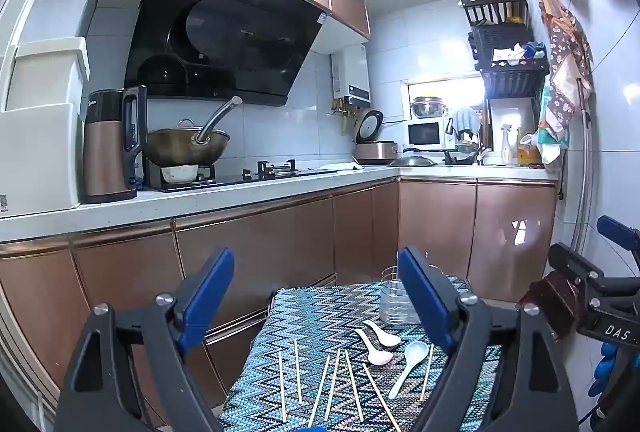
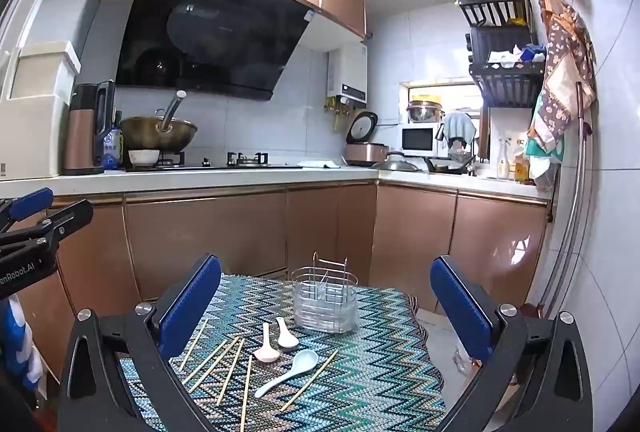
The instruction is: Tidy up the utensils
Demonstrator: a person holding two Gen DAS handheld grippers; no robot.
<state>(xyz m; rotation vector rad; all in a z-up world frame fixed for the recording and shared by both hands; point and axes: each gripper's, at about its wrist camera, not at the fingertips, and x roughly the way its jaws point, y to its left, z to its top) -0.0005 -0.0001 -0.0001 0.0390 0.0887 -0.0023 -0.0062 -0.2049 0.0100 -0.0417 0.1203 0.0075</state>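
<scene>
Several wooden chopsticks [image 1: 332, 388] [image 2: 224, 364] lie scattered on a small table under a blue zigzag cloth [image 1: 320, 316] [image 2: 380, 364]. Three ceramic spoons rest beside them: a pale blue one [image 1: 406, 364] [image 2: 288, 372], a pinkish one [image 1: 374, 348] [image 2: 266, 348] and a white one [image 1: 384, 334] [image 2: 286, 334]. A clear utensil holder with a wire frame [image 1: 394, 302] [image 2: 325, 302] stands at the cloth's far end. My left gripper [image 1: 320, 300] and my right gripper [image 2: 326, 306] hover above the near side, both open with nothing between the blue pads.
Copper-fronted kitchen cabinets [image 2: 240, 228] run behind the table, with a white counter [image 1: 200, 192], wok [image 1: 186, 148] and kettle [image 1: 110, 144] on it. A tiled wall [image 2: 608, 232] is close on the right. The other gripper shows at each frame's edge.
</scene>
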